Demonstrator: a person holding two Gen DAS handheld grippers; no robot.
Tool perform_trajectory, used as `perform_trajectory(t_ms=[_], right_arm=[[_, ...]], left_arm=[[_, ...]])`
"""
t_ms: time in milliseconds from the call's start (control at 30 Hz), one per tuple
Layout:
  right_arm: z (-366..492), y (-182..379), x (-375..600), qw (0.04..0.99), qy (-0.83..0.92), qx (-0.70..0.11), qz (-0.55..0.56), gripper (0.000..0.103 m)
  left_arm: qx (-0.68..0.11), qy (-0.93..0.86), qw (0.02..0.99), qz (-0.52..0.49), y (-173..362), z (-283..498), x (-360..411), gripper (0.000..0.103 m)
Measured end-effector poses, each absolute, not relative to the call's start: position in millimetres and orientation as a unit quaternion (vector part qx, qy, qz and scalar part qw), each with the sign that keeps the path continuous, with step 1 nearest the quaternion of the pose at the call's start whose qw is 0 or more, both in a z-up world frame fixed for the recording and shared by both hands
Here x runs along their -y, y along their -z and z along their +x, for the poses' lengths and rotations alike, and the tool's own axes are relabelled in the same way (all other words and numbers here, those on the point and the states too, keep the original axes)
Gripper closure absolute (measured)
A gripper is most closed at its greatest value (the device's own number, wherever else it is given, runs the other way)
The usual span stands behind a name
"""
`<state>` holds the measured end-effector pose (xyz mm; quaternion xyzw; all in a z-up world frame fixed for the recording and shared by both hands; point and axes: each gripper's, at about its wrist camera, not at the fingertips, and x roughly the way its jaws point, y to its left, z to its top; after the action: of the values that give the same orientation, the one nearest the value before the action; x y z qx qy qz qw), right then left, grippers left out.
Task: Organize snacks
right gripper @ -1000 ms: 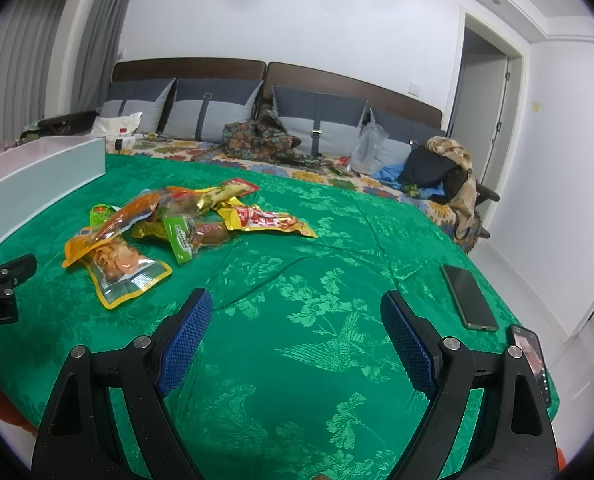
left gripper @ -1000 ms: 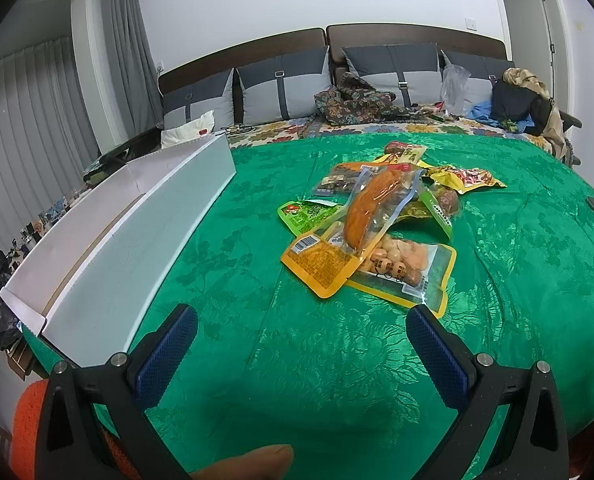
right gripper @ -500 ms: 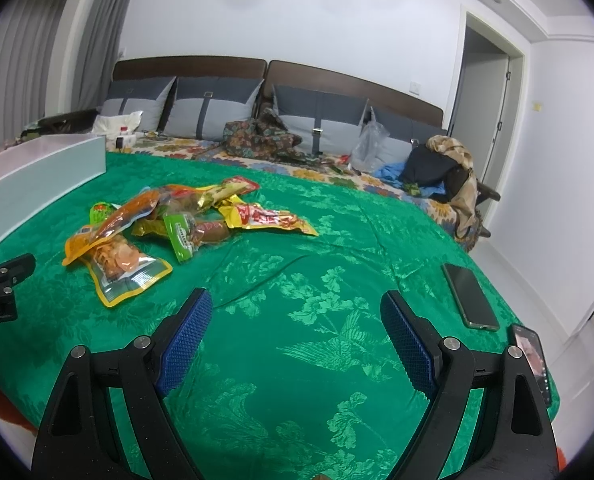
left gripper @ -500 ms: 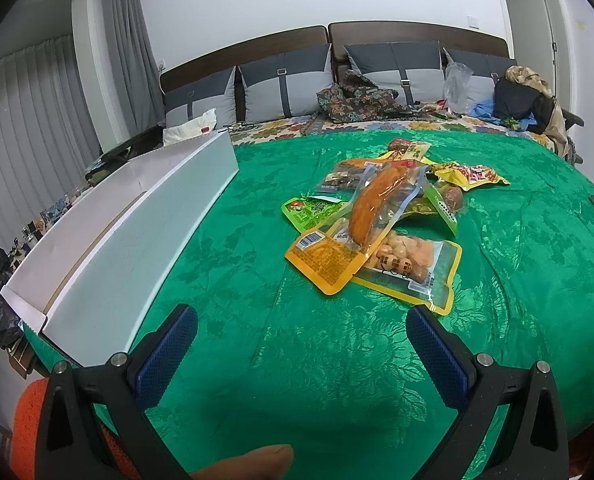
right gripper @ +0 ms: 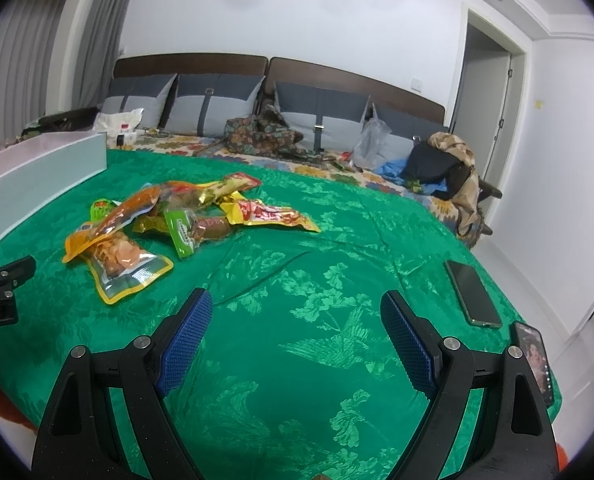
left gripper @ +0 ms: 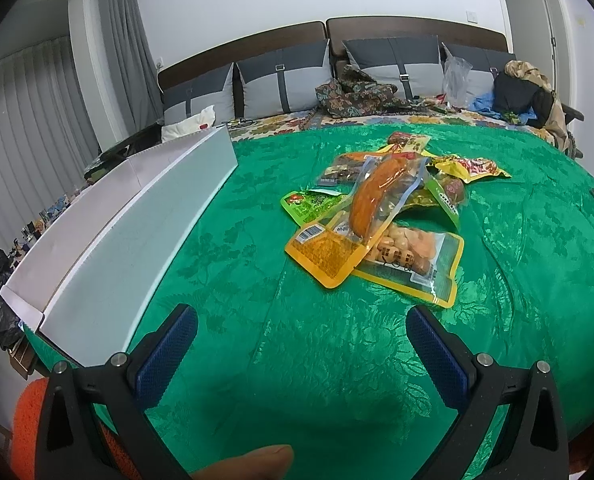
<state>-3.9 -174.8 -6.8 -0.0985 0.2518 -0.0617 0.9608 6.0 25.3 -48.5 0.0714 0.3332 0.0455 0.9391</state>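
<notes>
The bed (left gripper: 257, 360), under a green cover, fills both views. Along its edge at about 9 o'clock in the left wrist view lies a long white box (left gripper: 109, 240); what shows of its inside looks bare, so by my reading nothing is sorted yet.

The snacks (left gripper: 381, 216) lie in one loose heap on the cover at about 1 o'clock in the left wrist view, well apart from the box. In the right wrist view the same heap sits at about 10 o'clock. An orange pack (left gripper: 371, 204) lies on top, across a clear pack with a yellow border (left gripper: 413, 264); a green pack (left gripper: 309, 206) sticks out on the box side, and a yellow-red pack (right gripper: 269, 216) trails off the far side.

Two phones (right gripper: 473, 294) rest near the bed's edge at 3 o'clock in the right wrist view, away from the heap.

The left gripper (left gripper: 301, 344) hangs with its tongs wide apart, holding nothing, short of the heap. The right gripper (right gripper: 297, 332) is likewise spread and bare, over plain cover.

The whole job seems left: every pack is yet to be picked and placed.
</notes>
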Motion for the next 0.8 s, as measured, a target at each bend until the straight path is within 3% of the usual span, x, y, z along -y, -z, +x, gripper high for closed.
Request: perform_trajectory(t_ms=[800], right_arm=[[4,19,183,0.954,0.057,-0.282,-0.081,0.014]], left_arm=[[-0.417,-0.014,0.908,0.04,86,40,-44,0.0]])
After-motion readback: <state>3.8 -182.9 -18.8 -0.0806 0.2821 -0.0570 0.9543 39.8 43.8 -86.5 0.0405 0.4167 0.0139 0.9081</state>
